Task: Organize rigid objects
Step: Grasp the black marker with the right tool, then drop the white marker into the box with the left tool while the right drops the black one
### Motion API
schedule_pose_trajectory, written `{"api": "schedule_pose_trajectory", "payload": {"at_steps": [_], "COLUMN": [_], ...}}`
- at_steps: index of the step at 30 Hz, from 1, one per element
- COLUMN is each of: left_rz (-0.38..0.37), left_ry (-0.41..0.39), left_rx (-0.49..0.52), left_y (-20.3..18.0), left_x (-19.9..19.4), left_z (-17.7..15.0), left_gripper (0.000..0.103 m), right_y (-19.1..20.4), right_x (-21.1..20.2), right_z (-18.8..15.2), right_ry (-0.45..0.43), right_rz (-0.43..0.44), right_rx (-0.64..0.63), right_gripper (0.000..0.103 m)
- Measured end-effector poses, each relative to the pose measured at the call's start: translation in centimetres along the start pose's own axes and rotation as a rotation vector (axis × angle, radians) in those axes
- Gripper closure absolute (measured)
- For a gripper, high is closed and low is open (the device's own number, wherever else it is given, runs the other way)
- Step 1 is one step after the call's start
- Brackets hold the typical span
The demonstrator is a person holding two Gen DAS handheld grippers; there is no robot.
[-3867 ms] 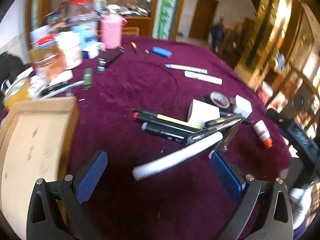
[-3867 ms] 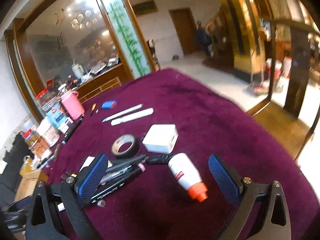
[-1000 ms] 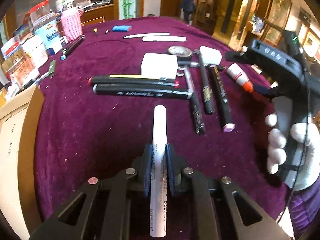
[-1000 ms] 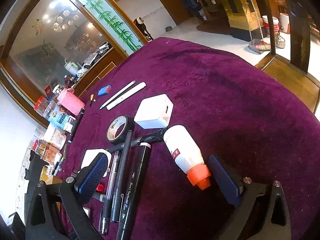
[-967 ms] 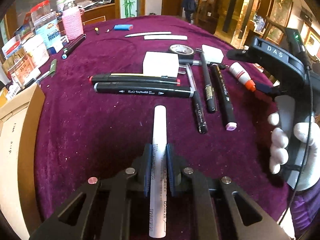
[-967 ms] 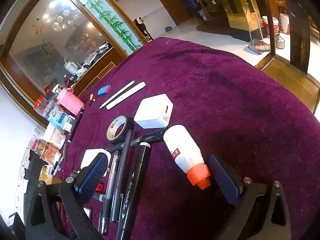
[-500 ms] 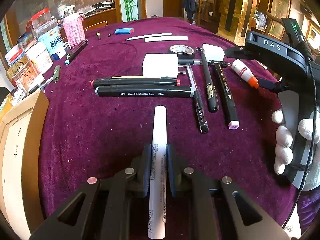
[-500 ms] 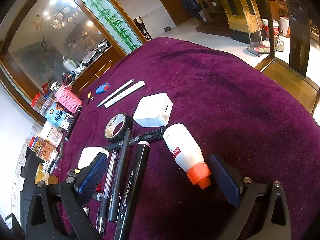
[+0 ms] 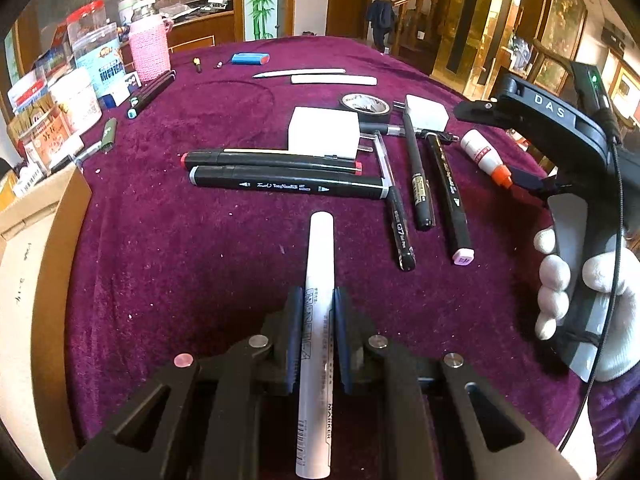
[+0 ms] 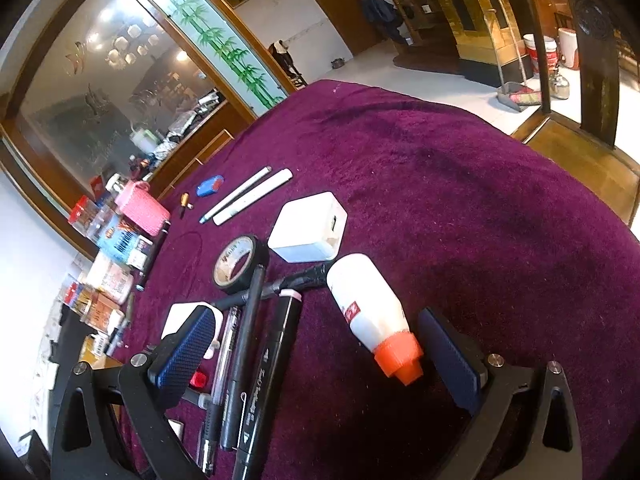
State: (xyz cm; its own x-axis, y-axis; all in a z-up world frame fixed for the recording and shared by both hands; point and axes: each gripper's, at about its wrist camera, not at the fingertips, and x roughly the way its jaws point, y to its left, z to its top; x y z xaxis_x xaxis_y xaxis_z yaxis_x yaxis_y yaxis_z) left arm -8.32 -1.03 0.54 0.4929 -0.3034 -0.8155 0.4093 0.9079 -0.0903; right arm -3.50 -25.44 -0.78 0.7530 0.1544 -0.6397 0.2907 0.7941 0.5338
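Observation:
My left gripper (image 9: 316, 300) is shut on a white marker (image 9: 318, 280), held lengthwise above the purple tablecloth. Ahead lie two black art markers (image 9: 288, 186) side by side, three black pens (image 9: 420, 184), a white charger block (image 9: 324, 132), a tape roll (image 9: 366, 104) and a white bottle with an orange cap (image 9: 484, 156). My right gripper (image 10: 316, 348) is open and empty; the orange-capped bottle (image 10: 372, 312) lies just inside its right finger (image 10: 448, 360). Black pens (image 10: 256, 356) lie by its left finger.
A cardboard box (image 9: 36, 280) stands at the left edge. Jars, cartons and a pink cup (image 9: 148, 54) crowd the far left. Two white pens (image 9: 320, 76) and a blue eraser (image 9: 250, 58) lie far back. The right handheld gripper (image 9: 560, 160) is at the right.
My left gripper closed on the white marker and lifted it back toward me, turning it lengthwise. The right gripper has stayed over the bottle with only a slight shift.

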Motion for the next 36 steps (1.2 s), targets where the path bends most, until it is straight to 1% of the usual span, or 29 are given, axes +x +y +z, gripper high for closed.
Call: {"api": "schedule_pose_trajectory", "payload": {"at_steps": [1,2,3,5,7,10,11,12,14,16,18,19,20,21,23,25,27,28,29,31,34,36], "left_rz": [-0.01,-0.021,-0.036,-0.077,-0.122,-0.168,-0.174,-0.183,-0.209,-0.224,-0.236,-0.24,-0.24,-0.239,-0.244,-0.251,-0.256,-0.253,-0.25,-0.253,-0.25,-0.235], "left_ry": [-0.001,-0.003,-0.006,-0.012,-0.029,-0.088,-0.105,-0.121,-0.143,-0.152,-0.161,-0.163,-0.164,-0.166,-0.167,-0.172,-0.182,-0.192,-0.201,-0.222,-0.25,-0.267], "left_rx": [-0.007,-0.016,-0.031,-0.069,-0.118,-0.143,-0.142,-0.142,-0.148,-0.151,-0.159,-0.162,-0.166,-0.173,-0.187,-0.205,-0.219,-0.226,-0.232,-0.255,-0.292,-0.312], "left_y": [0.2,0.4,0.7,1.4,2.2,2.9,2.9,2.9,3.1,3.4,3.8,4.0,4.3,4.7,5.4,6.0,6.6,7.0,7.4,8.5,10.4,11.7], "left_x": [0.0,0.0,-0.1,-0.2,-0.4,-1.9,-2.5,-3.1,-4.3,-5.0,-5.7,-5.9,-6.1,-6.3,-6.5,-6.8,-7.3,-7.7,-8.2,-9.2,-10.8,-11.6], "left_z": [0.0,0.0,-0.1,-0.1,-0.2,-0.6,-0.7,-0.8,-1.0,-1.1,-1.4,-1.6,-1.7,-1.9,-2.4,-2.7,-2.9,-3.0,-3.1,-3.2,-3.4,-3.4], "left_gripper": [0.088,0.088,0.089,0.089,0.089,0.089,0.089,0.089,0.089,0.089,0.089,0.089,0.089,0.089,0.089,0.089,0.089,0.089,0.089,0.089,0.089,0.089], "right_y": [0.0,0.2,0.4,0.6,1.3,2.3,2.7,3.3,4.3,5.5,6.7,7.0,7.2,7.3,7.7,7.8,7.6,7.4,7.0,7.3,8.6,10.2], "right_x": [0.1,0.3,0.2,-1.0,-2.1,-2.5,-2.4,-2.1,-1.4,-0.6,0.6,1.2,2.0,2.5,2.8,2.7,2.4,2.0,1.2,-0.7,-3.2,-4.7], "right_z": [0.3,0.8,0.9,1.0,1.0,0.6,0.3,-0.1,-0.9,-1.7,-2.6,-2.9,-3.2,-3.5,-3.7,-4.0,-4.2,-4.2,-4.1,-3.8,-3.7,-3.9], "right_ry": [0.024,0.077,0.1,0.101,0.109,0.139,0.154,0.172,0.209,0.23,0.244,0.252,0.264,0.265,0.231,0.217,0.205,0.207,0.202,0.178,0.148,0.145], "right_rz": [0.006,-0.004,-0.02,-0.052,-0.079,-0.099,-0.106,-0.104,-0.096,-0.094,-0.119,-0.134,-0.167,-0.211,-0.259,-0.27,-0.259,-0.241,-0.205,-0.149,-0.059,0.027], "right_rx": [-0.01,-0.038,-0.054,-0.079,-0.134,-0.198,-0.22,-0.241,-0.264,-0.287,-0.316,-0.323,-0.328,-0.333,-0.357,-0.371,-0.382,-0.366,-0.339,-0.324,-0.329,-0.338], "right_gripper": [0.001,0.004,0.009,0.01,0.01,0.023,0.035,0.049,0.058,0.059,0.062,0.065,0.073,0.078,0.079,0.081,0.087,0.088,0.087,0.087,0.087,0.087]}}
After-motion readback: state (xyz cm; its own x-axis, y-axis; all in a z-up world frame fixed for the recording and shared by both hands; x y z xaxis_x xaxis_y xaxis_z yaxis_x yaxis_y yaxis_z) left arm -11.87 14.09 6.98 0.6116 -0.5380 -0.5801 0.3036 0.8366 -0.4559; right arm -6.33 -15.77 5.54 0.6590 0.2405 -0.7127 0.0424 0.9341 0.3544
